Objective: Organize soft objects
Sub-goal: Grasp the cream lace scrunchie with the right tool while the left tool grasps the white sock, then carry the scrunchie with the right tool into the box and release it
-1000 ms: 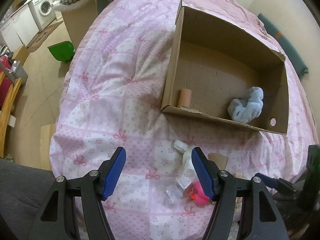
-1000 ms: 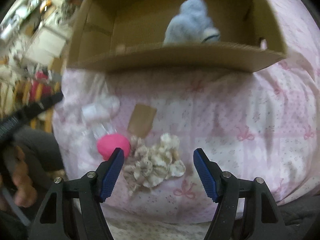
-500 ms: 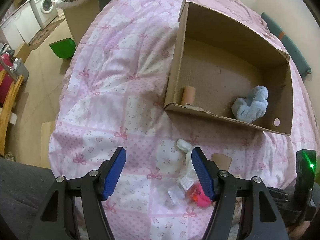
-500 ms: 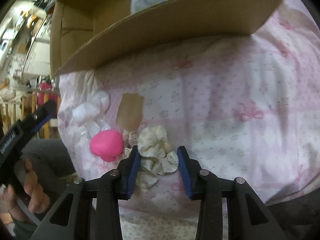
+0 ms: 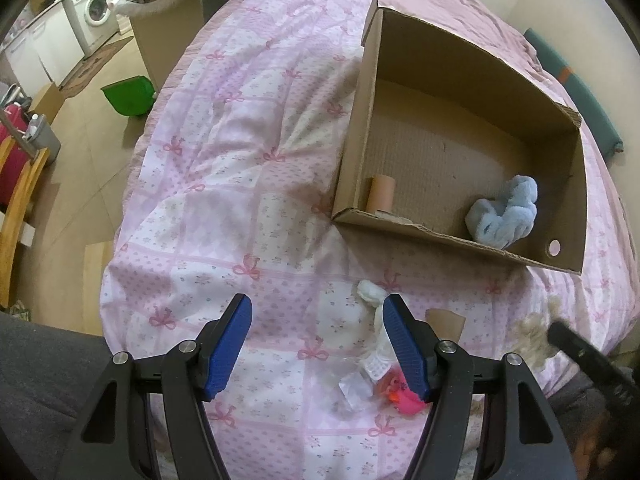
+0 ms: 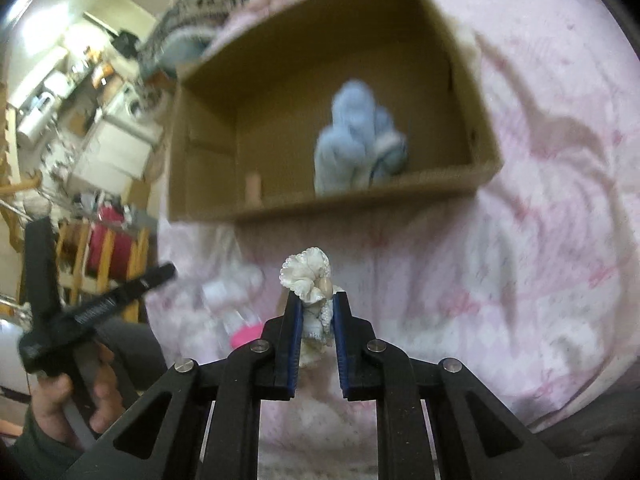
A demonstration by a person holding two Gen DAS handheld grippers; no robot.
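You see a bed [image 5: 248, 168] under a pink bow-print cover; on it sit an open cardboard box [image 5: 356, 140], a white cloth [image 5: 370, 292], a pink toy [image 5: 406, 394] and a cardboard scrap [image 5: 446, 322]

**Soft indoor light, sharp left view, smeared right view**

Both fisheye views bow straight lines and go black at the corners. The left wrist view is evenly lit and crisp, and the box [image 5: 460, 152] throws a soft shadow onto the bedspread [image 5: 224, 184]. The right wrist view is motion-blurred throughout; only the gripper [image 6: 316, 308] stays sharp, and bright glare washes out the upper left.
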